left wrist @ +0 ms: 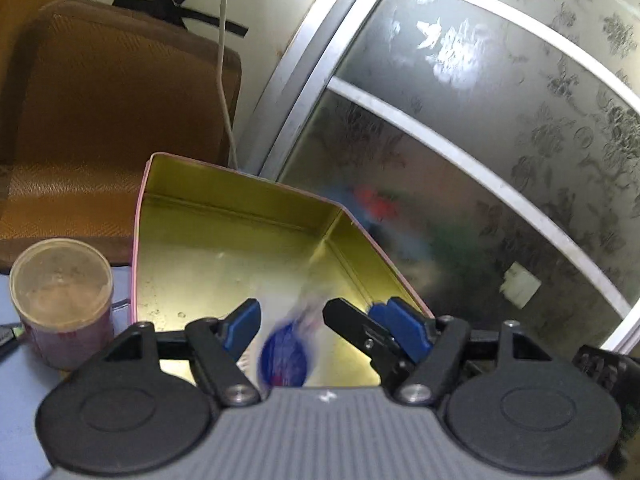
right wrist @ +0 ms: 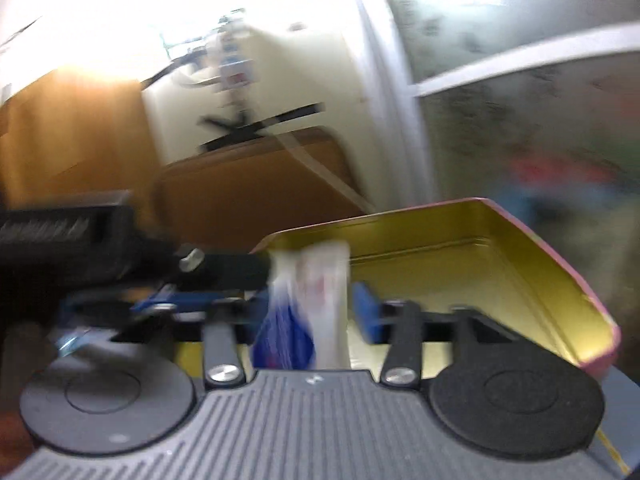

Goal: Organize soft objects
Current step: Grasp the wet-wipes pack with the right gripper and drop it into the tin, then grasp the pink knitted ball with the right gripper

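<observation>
A pink tin box with a gold inside (left wrist: 224, 232) stands open in front of me, also in the right wrist view (right wrist: 500, 248). A soft white and blue packet (left wrist: 286, 354) is blurred in motion between the open fingers of my left gripper (left wrist: 292, 320), over the box floor; no pad touches it. In the right wrist view the same packet (right wrist: 308, 308) stands between the blue pads of my right gripper (right wrist: 308, 312), which looks open around it. The left gripper's body (right wrist: 80, 240) shows at the left of that view.
A clear round jar with brownish powder (left wrist: 62, 300) stands left of the box on a bluish surface. A brown cushioned chair back (left wrist: 112, 120) is behind. A frosted patterned glass door with a white frame (left wrist: 480, 120) is on the right. A white cable (left wrist: 222, 80) hangs down.
</observation>
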Demonstrator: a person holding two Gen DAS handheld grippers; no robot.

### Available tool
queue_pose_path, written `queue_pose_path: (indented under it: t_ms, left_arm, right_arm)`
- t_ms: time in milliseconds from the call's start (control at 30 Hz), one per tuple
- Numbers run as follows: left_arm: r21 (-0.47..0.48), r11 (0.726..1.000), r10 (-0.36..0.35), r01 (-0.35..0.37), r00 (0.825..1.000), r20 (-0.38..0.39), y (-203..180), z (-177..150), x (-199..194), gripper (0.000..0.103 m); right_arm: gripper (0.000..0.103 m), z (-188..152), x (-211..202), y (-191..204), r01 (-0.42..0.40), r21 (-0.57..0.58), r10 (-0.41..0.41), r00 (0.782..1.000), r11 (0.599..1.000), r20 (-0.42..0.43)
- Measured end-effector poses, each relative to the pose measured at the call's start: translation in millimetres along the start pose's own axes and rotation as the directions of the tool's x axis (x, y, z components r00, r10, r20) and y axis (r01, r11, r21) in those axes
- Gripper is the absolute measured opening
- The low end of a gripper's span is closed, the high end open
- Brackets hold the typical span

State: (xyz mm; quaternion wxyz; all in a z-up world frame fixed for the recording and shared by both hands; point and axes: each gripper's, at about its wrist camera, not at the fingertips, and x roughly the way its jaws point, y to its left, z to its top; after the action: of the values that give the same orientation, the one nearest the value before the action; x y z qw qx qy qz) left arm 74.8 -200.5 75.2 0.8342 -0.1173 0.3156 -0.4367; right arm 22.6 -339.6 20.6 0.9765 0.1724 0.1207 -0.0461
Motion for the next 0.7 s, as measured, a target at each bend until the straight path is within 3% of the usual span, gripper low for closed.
queue_pose_path:
  t_ms: [200, 333, 433, 567, 633, 700]
  left_arm:
    - [0.02, 1.0, 0.004, -0.006, 0.994, 0.109, 4, -5, -62, 0.072]
    - [0.025, 0.999, 0.034, -0.038, 0.988, 0.152, 14, -23, -112, 0.073]
    - [0.014, 0.994, 0.107, -0.11, 0.981, 0.162, 33, -55, -152, 0.081]
    - [-0.083, 0.968, 0.248, -0.238, 0.959, 0.141, 71, -108, -211, 0.081]
    - [-0.172, 0.942, 0.313, -0.287, 0.939, 0.145, 89, -130, -242, 0.081]
    - [-0.263, 0.909, 0.373, -0.323, 0.912, 0.169, 104, -149, -274, 0.081]
  right_arm:
    - [0.064, -1, -18, -5, -0.023, 0.072, 0.017, 0.997, 0.997, 0.079]
    - [0.064, -6, -26, 19, -0.124, 0.06, 0.119, 0.99, 0.99, 0.076]
    - [0.064, -17, -27, 52, -0.209, -0.007, 0.209, 0.978, 0.978, 0.025]
    - [0.064, -39, -19, 104, -0.352, -0.104, 0.342, 0.934, 0.93, -0.105]
    - [0.063, -51, -13, 134, -0.432, -0.145, 0.403, 0.895, 0.89, -0.189]
    - [0.063, -60, -10, 168, -0.52, -0.179, 0.469, 0.843, 0.835, -0.263]
